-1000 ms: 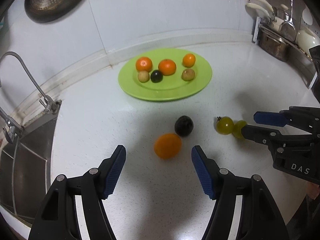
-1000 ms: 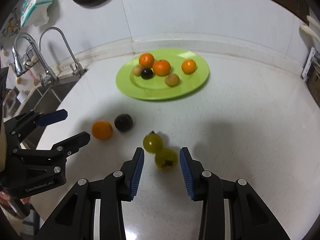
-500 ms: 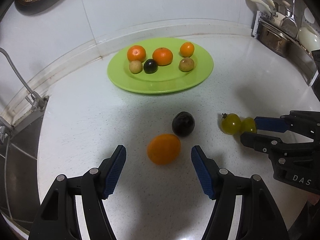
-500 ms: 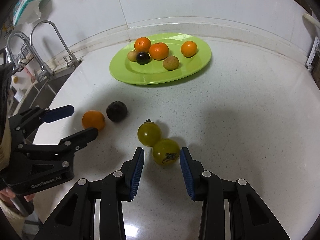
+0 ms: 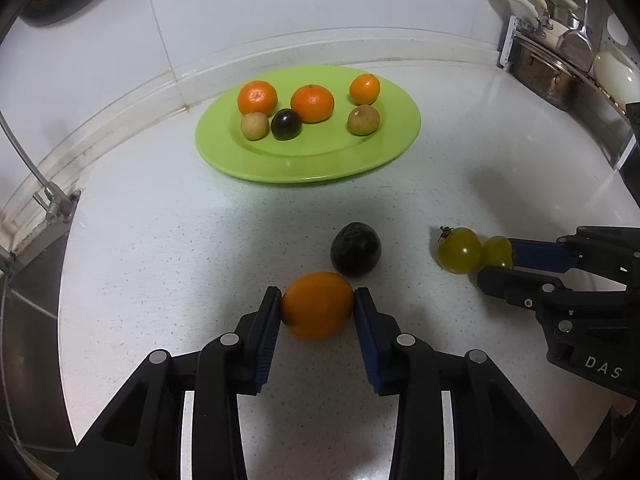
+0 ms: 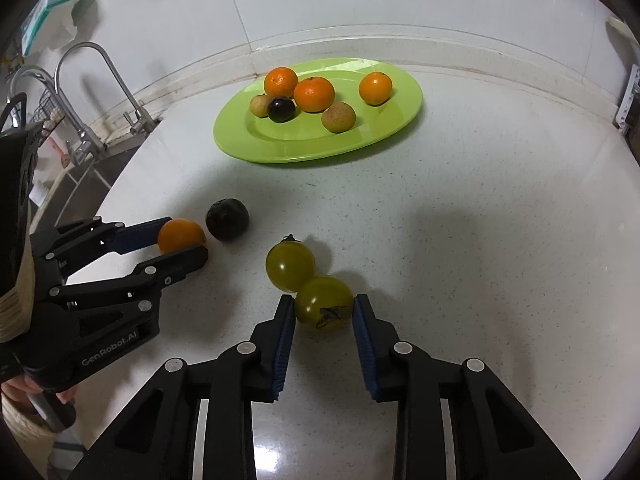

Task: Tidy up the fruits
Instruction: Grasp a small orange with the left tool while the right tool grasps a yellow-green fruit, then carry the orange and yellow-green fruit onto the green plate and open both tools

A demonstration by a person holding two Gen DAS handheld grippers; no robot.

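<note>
My left gripper [image 5: 316, 308] is shut on an orange [image 5: 317, 311] that rests on the white counter; it also shows in the right wrist view [image 6: 180, 235]. My right gripper [image 6: 324, 309] is shut on a yellow-green tomato [image 6: 325, 305], which touches a second tomato [image 6: 290, 266] just ahead. A dark round fruit [image 5: 355, 249] lies just beyond the orange. The green plate [image 5: 308, 168] at the back holds several oranges, two brownish fruits and a small dark one.
A sink with a tap [image 6: 94, 88] lies at the left edge of the counter. A rack with pots and utensils [image 5: 560, 60] stands at the back right. The tiled wall runs behind the plate [image 6: 280, 148].
Both grippers have moved forward and closed: the left jaws went from wide open to pressing on the orange, the right jaws closed on the near tomato.
</note>
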